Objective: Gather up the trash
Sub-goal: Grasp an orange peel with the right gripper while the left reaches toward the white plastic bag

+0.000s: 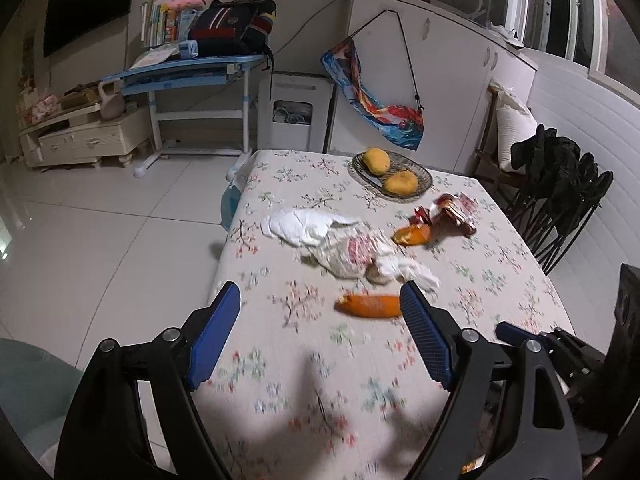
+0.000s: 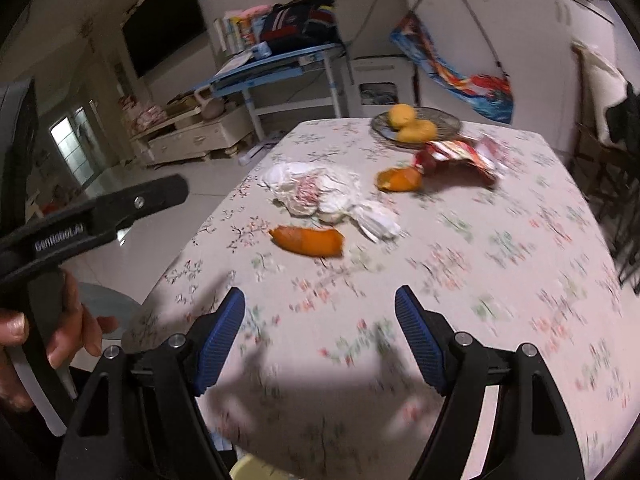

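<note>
In the left wrist view, the left hand-held gripper (image 1: 320, 308) hangs released over the desk (image 1: 520, 304), with the near orange peel (image 1: 370, 306) just by its right finger and the crumpled plastic bag (image 1: 344, 240) behind. In the right wrist view, the right hand-held gripper (image 2: 320, 312) is also released and empty; the red wrapper (image 2: 460, 156) lies near the fruit plate (image 2: 444, 120), and bare cloth in front gives free room.

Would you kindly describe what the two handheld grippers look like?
Both the left gripper and the right gripper have black plastic frames with silver pivot bolts and two jaws faced with ribbed blue pads. The right view shows white lettering on the left gripper's black arm. No cables or sleeves show.
</note>
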